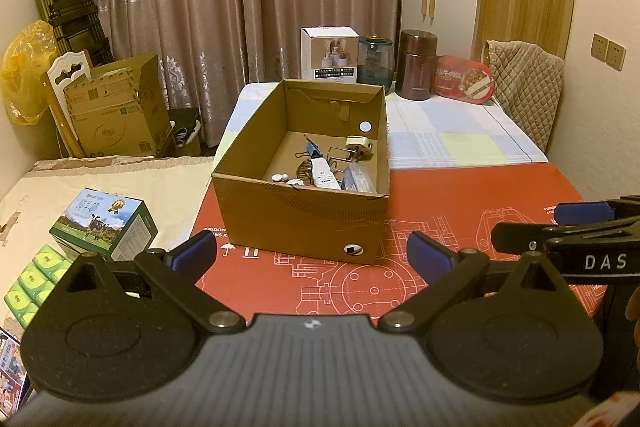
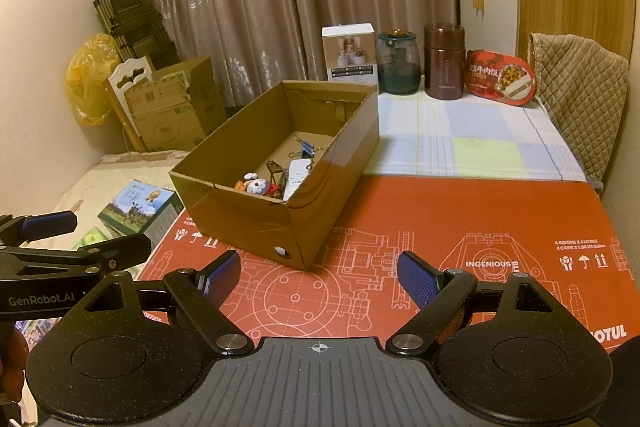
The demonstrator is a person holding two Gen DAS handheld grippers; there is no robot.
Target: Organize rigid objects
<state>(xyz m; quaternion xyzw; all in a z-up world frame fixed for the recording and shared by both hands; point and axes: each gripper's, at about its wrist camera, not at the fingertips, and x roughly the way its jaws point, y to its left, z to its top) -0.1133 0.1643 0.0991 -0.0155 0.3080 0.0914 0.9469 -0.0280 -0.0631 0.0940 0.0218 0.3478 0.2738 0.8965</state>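
Both the left gripper (image 1: 312,253) and right gripper (image 2: 319,277) hover released, empty, near the box (image 1: 304,215); inside lie small things, perhaps clips.

Matt brown cardboard box (image 1: 304,215) on glossy red printed mat (image 1: 480,195), tongs w/ textured blue pads (image 2: 416,285)

"DAS" is showing in white on the right hand-held gripper (image 1: 576,223). "GenRobot.AI" is showing on the left hand-held gripper (image 2: 60,235). The red mat (image 2: 500,211) ahead of both is reading "INGENIOUS", "MOTUL", "4 BIDONS X 4 LITRES" and "4 CANS X 1.06 US Gallon", with umbrella, this-way-up arrow and fragile handling signs.
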